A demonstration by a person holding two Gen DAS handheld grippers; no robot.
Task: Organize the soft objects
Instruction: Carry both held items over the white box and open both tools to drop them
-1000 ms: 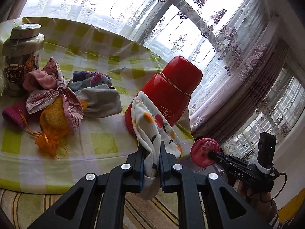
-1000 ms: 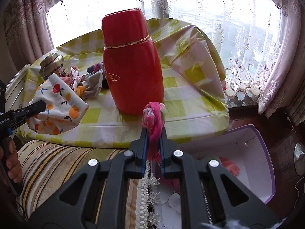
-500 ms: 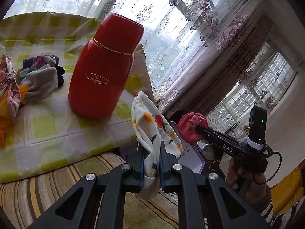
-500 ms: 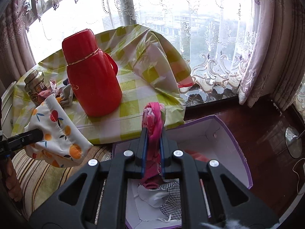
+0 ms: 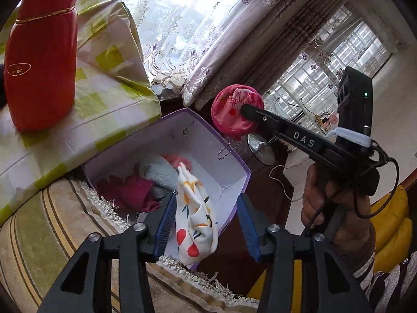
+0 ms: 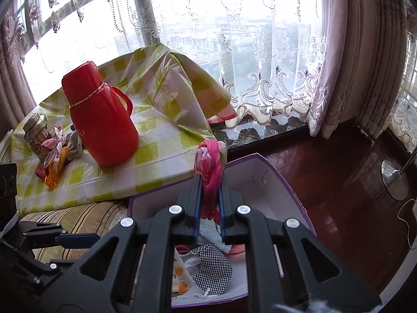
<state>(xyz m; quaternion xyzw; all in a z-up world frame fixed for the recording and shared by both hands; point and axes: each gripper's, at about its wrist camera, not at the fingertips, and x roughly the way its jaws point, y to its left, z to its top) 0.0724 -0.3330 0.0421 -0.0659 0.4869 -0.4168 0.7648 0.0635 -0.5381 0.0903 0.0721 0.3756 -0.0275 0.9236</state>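
Above the purple-rimmed white cardboard box (image 5: 234, 164), the left gripper (image 5: 206, 224) has its blue-padded jaws spread wide, and the white fruit-printed fabric pouch (image 5: 194, 221) hangs loose between them over the box's near edge. The right gripper (image 6: 209, 203), also over the box, is clamped on a round pink satin pouch (image 5: 233, 113). Beside the box, a red plastic thermos jug (image 6: 101, 120) stands on the green-checked tablecloth (image 6: 161, 140)

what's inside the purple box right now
Inside the purple box: dark red cloth, pale blue towel, pink item, checked cloth. Anything beneath them is hidden.
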